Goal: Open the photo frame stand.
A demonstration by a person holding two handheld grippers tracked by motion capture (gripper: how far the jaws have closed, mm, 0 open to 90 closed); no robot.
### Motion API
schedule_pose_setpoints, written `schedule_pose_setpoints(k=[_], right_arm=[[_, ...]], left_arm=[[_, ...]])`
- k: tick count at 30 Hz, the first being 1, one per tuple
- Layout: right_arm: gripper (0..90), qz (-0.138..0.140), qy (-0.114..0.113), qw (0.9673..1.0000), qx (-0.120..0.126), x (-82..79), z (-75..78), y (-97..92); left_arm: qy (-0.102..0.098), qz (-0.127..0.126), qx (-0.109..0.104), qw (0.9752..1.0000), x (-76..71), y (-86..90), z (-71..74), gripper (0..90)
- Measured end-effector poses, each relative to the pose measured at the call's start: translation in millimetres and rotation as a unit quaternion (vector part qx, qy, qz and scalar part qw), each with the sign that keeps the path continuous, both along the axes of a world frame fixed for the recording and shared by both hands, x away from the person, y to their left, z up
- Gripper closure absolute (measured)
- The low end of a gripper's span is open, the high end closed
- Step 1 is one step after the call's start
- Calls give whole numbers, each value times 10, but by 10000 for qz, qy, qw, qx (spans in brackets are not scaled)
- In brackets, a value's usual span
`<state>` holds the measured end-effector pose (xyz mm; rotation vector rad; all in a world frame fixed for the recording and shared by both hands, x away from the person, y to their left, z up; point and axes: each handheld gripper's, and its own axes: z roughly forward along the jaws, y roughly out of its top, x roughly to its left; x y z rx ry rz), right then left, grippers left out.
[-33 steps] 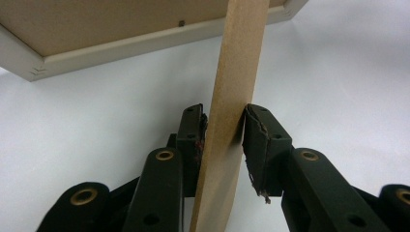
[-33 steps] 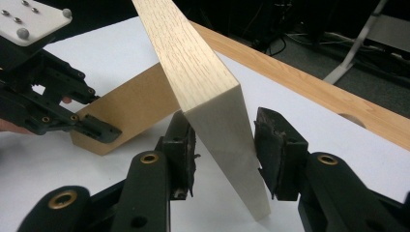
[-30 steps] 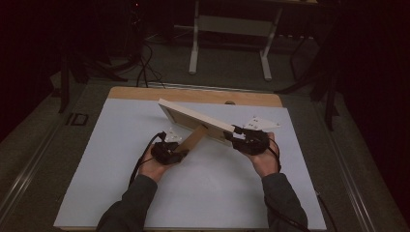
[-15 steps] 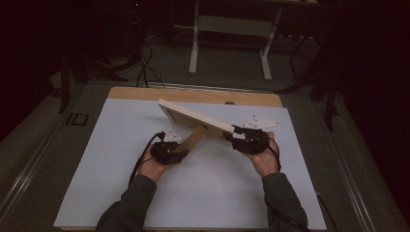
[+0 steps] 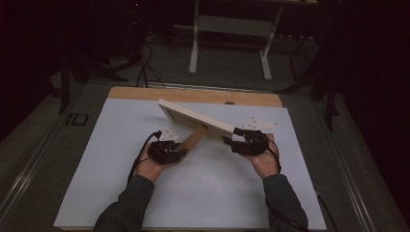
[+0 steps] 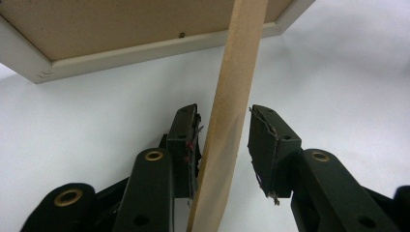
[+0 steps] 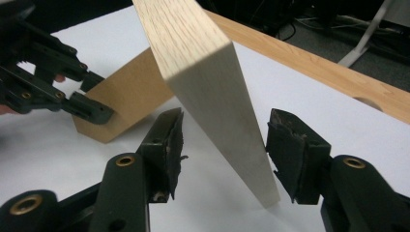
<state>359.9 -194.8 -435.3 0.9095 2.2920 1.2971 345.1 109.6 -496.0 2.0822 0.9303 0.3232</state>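
Dark room beyond a white table top [image 5: 203,193] with a wooden far edge; background shapes hard to make out. Standing tilted near the middle of the table: a pale wooden picture frame [image 5: 193,118], propped on a brown stand flap [image 5: 193,137] at its back. Front of the frame hidden in the high view; in the left gripper view its upper part cut off by the picture edge. Forearms in dark sleeves cut off at the bottom.

Left gripper [image 5: 167,151] at the lower end of the flap, jaws spread with the flap [image 6: 227,125] between them; left pad touching or nearly touching, right pad clear of it.

Right gripper [image 5: 244,142] at the frame's right end, jaws just opened wider, the frame's edge [image 7: 217,111] between them, a gap on both sides, nothing pinched.
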Motion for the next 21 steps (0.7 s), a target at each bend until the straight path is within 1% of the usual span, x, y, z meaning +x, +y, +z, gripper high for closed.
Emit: schedule_pose_setpoints(k=[2, 5, 8, 12, 14, 16, 17, 18, 19, 20, 21], right_arm=[[461, -9, 24, 10000, -13, -1, -5, -5], [460, -11, 103, 9999, -60, -4, -40, -32], [459, -22, 142, 9999, -56, -14, -70, -56], [485, -61, 122, 9999, -94, -33, -109, -91], [499, -105, 151, 9998, -105, -42, -155, -134], [504, -117, 179, 9997, -111, -46, -166, -147], [513, -110, 200, 9997, -126, -45, -187, -174], [513, -110, 200, 9997, -126, -45, -187, -174], [516, -119, 246, 9994, -203, -43, -203, -196], [518, -127, 261, 9993, -221, -43, -208, -211], [518, -127, 261, 9993, -221, -43, -208, -211]], left_arm=[[1, -11, 9, 10000, -1, 3, 4, 647], [45, 30, -97, 9999, -2, 24, 17, 647], [50, 26, -138, 9999, -6, 36, 29, 644], [16, 75, -138, 9999, -18, 48, 58, 642], [29, 86, -165, 9998, -17, 63, 72, 641], [24, 98, -202, 9997, -15, 76, 86, 640], [15, 105, -255, 9996, -16, 90, 102, 639], [15, 105, -255, 9996, -16, 90, 102, 639], [2, 113, -352, 9993, -19, 111, 122, 644], [2, 113, -352, 9993, -19, 111, 122, 651], [-12, 120, -403, 9991, -23, 125, 133, 651]])
